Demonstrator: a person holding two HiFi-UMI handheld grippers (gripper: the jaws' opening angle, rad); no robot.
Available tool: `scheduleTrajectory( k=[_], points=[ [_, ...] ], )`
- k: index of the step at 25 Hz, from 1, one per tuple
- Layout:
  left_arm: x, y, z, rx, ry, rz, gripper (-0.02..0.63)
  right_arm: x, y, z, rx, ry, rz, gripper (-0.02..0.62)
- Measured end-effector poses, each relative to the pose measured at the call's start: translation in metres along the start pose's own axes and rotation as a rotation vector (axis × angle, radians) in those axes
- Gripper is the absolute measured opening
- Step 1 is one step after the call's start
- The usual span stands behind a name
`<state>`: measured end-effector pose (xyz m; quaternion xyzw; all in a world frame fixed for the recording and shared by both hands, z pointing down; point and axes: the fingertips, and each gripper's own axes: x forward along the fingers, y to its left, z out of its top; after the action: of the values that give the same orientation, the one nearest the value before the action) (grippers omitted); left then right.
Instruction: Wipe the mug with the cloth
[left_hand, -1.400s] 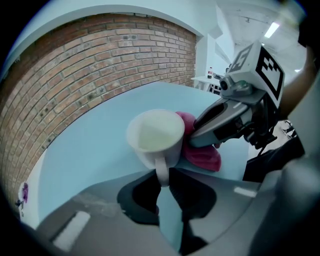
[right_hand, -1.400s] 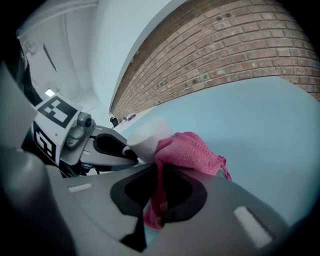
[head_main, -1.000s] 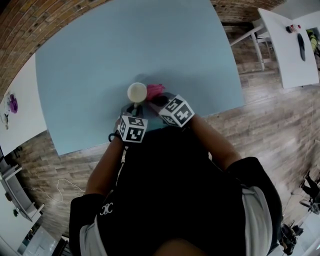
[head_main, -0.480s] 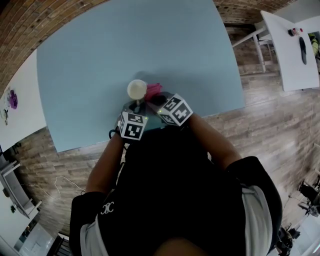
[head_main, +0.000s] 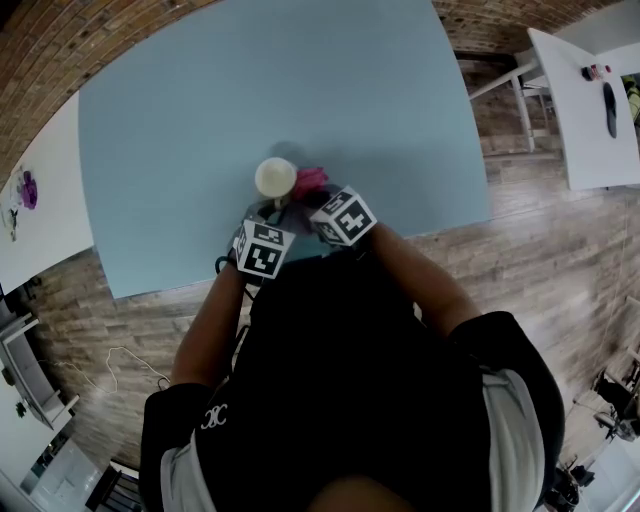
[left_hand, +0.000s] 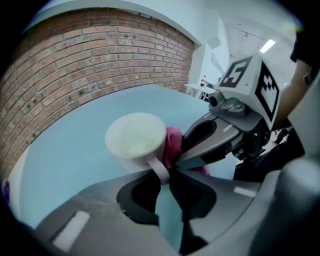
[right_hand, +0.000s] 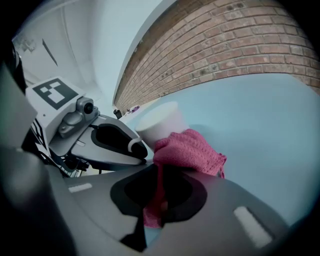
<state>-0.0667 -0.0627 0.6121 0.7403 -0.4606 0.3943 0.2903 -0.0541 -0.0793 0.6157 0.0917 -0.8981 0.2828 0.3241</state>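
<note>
Mug (left_hand: 136, 140): smooth cream-white wall and handle with a soft, low sheen, ceramic by the look; cloth (right_hand: 187, 150): pink knitted textile, coarse and fuzzy, fully matt. Left gripper (left_hand: 166, 174) and right gripper (right_hand: 159, 169): moulded grey plastic bodies, smooth and matt, with black matt recesses behind the jaws and flat, non-glossy black-and-white printed faces on the marker cubes. Table (head_main: 300, 90): pale blue top, even, smooth and matt; floor (head_main: 520, 230): wood-look planks with visible grain; wall (left_hand: 75, 65): rough red brick with recessed mortar joints.
</note>
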Motion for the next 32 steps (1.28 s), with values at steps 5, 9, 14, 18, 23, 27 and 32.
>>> scheduleTrajectory(
  k=[5, 9, 14, 18, 23, 27, 32],
  points=[
    [-0.011, 0.003, -0.008, 0.030, -0.032, -0.022, 0.175, 0.002, -0.004, -0.003, -0.007, 0.011, -0.013, 0.037],
    [-0.023, 0.028, -0.016, 0.050, -0.081, 0.033, 0.204, 0.003, -0.004, -0.005, -0.021, 0.005, -0.018, 0.037],
    [-0.032, 0.061, -0.014, 0.147, -0.083, 0.022, 0.239, 0.005, -0.002, -0.004, -0.027, 0.008, -0.017, 0.038],
    [-0.033, 0.075, -0.019, 0.234, -0.059, -0.023, 0.247, 0.010, -0.004, -0.005, -0.031, 0.007, -0.044, 0.038],
    [-0.022, 0.098, -0.010, 0.352, -0.029, -0.050, 0.245, 0.007, -0.004, -0.003, 0.041, -0.012, -0.072, 0.038],
    [-0.008, 0.097, 0.010, 0.482, -0.037, -0.132, 0.277, 0.009, -0.007, -0.008, 0.078, -0.010, -0.120, 0.038],
    [0.003, 0.086, 0.022, 0.650, -0.038, -0.262, 0.336, 0.009, -0.007, -0.006, 0.122, -0.033, -0.170, 0.038]
  ],
)
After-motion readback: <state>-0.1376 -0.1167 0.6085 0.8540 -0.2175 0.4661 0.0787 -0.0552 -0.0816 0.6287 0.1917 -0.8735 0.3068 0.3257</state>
